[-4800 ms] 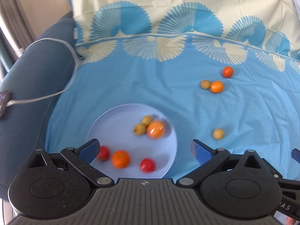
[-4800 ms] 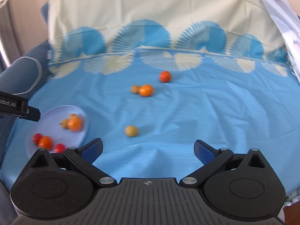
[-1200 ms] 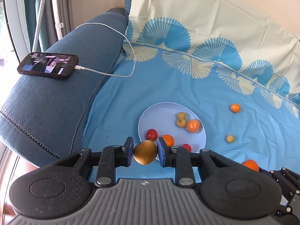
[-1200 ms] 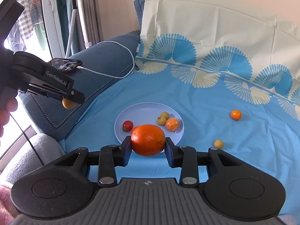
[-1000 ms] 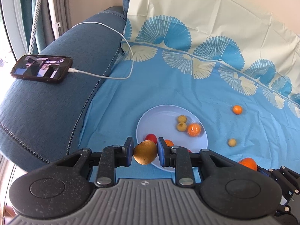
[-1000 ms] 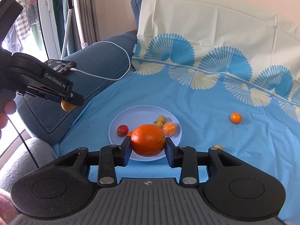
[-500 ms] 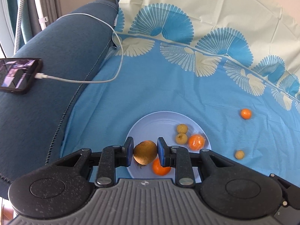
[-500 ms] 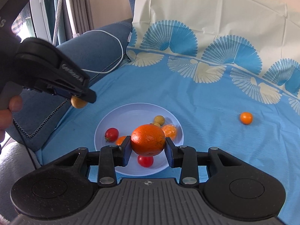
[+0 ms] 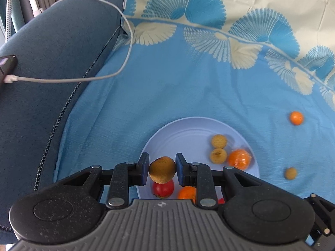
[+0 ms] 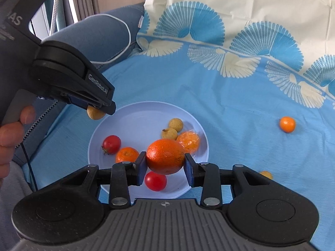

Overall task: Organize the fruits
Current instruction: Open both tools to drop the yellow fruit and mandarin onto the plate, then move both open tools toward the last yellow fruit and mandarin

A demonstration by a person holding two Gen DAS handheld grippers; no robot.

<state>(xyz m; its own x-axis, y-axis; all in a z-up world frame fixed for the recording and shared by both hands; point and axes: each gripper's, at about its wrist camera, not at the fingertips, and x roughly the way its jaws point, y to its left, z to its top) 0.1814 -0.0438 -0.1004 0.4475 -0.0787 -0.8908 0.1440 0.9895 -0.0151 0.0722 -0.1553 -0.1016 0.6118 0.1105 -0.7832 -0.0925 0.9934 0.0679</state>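
My left gripper (image 9: 162,169) is shut on a small yellow-brown fruit (image 9: 162,168) and holds it above the near left edge of the pale blue plate (image 9: 180,133). From the right wrist view the left gripper (image 10: 98,108) hangs over the plate's left rim (image 10: 98,129) with that fruit (image 10: 95,114) in it. My right gripper (image 10: 165,164) is shut on a large orange (image 10: 165,159) above the plate's near side. The plate holds two red tomatoes (image 10: 111,144), small oranges (image 10: 126,154) and two yellow-brown fruits (image 10: 175,124).
A small orange (image 10: 287,124) and a yellow-brown fruit (image 10: 266,174) lie loose on the blue cloth (image 10: 230,108) right of the plate. A dark blue sofa arm (image 9: 52,62) with a white cable (image 9: 83,79) and a phone (image 9: 6,67) stands at the left.
Both grippers have moved forward and down toward the plate, each still holding its fruit. The left gripper now hangs over the plate's left rim; the plate looks larger.
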